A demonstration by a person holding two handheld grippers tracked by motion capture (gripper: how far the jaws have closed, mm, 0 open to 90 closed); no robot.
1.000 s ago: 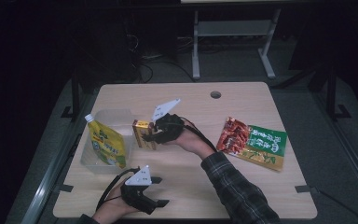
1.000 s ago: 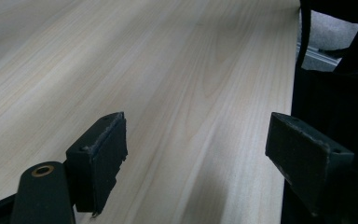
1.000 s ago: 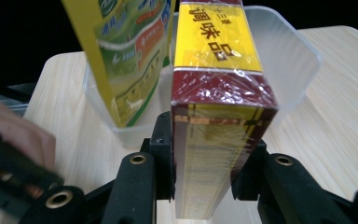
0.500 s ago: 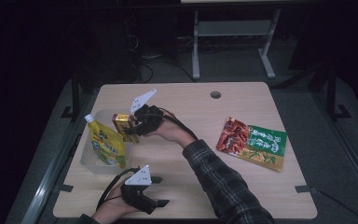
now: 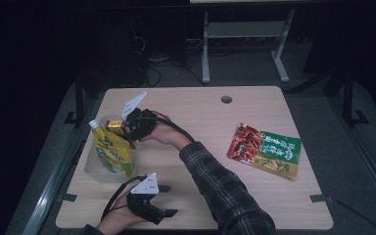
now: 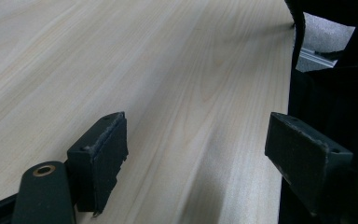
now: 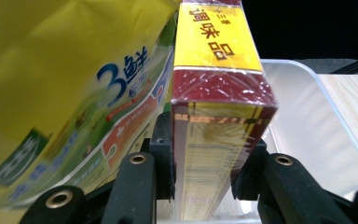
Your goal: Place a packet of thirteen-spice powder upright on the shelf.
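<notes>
A pale wooden table (image 5: 196, 147) stands in a dark room, with a metal stand and loose cables on the floor behind it. At the table's left side sits a clear plastic bin (image 5: 94, 169), and a yellow pouch (image 5: 111, 152) with a white cap stands upright inside it. Over on the right, well apart from the bin, lie two flat snack packets (image 5: 264, 149), one red and one green. The right gripper (image 5: 127, 128) is pinching a small red and yellow box (image 5: 115, 127) across its narrow sides; in the right gripper view the box (image 7: 219, 116) stands up between the black jaws, with the pouch (image 7: 70, 93) just beside it and the bin's clear wall (image 7: 317, 126) behind. Compared with a second ago, this hand has carried the box leftward from the middle of the table, so that it now hangs above the bin's far end, next to the top of the pouch. That suggests the packing is well along for this item, and what remains is to lower it and let go. The left gripper (image 5: 149, 201) rests near the table's front edge, its jaws spread wide over bare wood (image 6: 177, 93) with nothing between them.
</notes>
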